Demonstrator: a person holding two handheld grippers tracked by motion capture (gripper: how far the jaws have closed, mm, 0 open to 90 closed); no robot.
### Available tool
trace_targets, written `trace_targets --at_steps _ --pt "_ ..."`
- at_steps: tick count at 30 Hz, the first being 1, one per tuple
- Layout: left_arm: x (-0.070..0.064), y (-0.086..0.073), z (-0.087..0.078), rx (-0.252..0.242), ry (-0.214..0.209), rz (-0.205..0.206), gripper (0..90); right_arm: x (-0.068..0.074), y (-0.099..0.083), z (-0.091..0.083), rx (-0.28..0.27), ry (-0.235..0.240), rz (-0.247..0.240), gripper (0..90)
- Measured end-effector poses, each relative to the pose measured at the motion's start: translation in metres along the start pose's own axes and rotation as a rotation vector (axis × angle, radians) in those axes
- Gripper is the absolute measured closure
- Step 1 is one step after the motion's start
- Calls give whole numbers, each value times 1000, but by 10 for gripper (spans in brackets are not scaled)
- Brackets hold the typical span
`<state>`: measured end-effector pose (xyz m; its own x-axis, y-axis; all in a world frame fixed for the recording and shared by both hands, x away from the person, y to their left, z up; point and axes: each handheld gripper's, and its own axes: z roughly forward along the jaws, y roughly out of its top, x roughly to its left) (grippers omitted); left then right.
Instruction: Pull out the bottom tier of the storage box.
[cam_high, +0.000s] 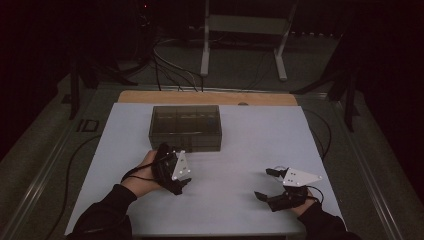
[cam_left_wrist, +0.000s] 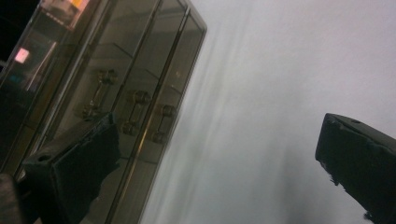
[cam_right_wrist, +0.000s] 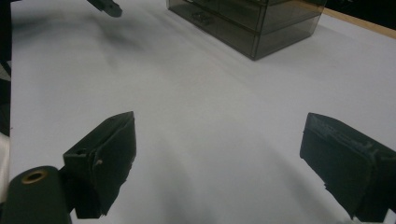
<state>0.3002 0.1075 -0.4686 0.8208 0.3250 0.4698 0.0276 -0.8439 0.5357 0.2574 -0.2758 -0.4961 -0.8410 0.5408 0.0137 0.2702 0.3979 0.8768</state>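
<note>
The left tool (cam_high: 181, 176) hovers with its jaws spread wide and holding nothing, just in front of the smoky drawer box (cam_high: 185, 127), whose small metal handles (cam_left_wrist: 135, 112) face it (one jaw overlaps the box front in the left gripper view); the right tool (cam_high: 267, 184) hangs well off to the side over the bare white surface (cam_high: 240, 150), jaws wide too, nothing between them.
</note>
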Motion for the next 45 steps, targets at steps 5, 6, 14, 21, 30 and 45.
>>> trace_targets --at_steps 5,6,14,21,30,45 --pt "-5 2 9 58 33 52 8 0 0 0 0 1 1 107" --pt "-5 2 9 58 33 52 11 0 0 0 0 1 1 107" --pt "-13 7 20 118 108 146 34 0 0 0 -3 -1 2 107" --pt "-18 9 30 165 162 204 64 0 0 0 0 -3 -1 107" --pt "-26 10 39 216 223 296 138 1 0 0 1 -2 1 107" --pt "-36 14 54 283 300 387 215 0 0 0 0 -1 1 107"
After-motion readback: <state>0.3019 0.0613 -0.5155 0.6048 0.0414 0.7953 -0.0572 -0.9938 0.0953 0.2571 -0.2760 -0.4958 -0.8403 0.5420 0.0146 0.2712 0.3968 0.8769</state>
